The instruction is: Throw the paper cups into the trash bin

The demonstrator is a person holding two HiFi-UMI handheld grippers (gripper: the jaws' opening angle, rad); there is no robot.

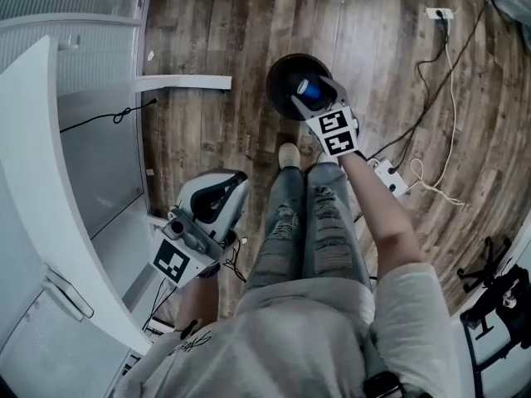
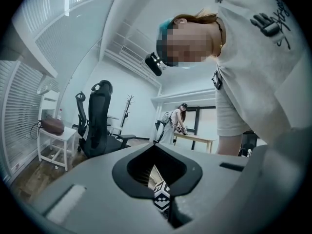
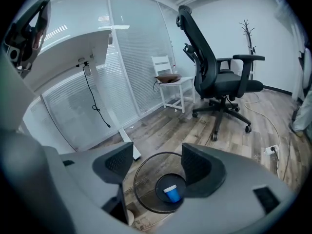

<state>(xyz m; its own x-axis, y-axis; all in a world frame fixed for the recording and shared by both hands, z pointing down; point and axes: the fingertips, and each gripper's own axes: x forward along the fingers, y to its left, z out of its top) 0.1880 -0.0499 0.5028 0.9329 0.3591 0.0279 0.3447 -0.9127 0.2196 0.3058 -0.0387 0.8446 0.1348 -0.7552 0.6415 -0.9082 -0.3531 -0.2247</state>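
Black and round, the trash bin (image 3: 143, 195) stands on the wood-plank floor (image 1: 216, 31) and holds one blue paper cup (image 3: 170, 193) on its dark bottom. The cup seems to lie tipped over, its pale rim towards the bin's far side and its blue body along the base, though the tilt is hard to judge. The right gripper (image 3: 157, 165) hangs above the bin with its jaws spread wide and nothing between them; the cup lies well below, framed in their gap. The left gripper (image 1: 226, 191) is held low beside the person's leg, jaws pressed together on nothing.
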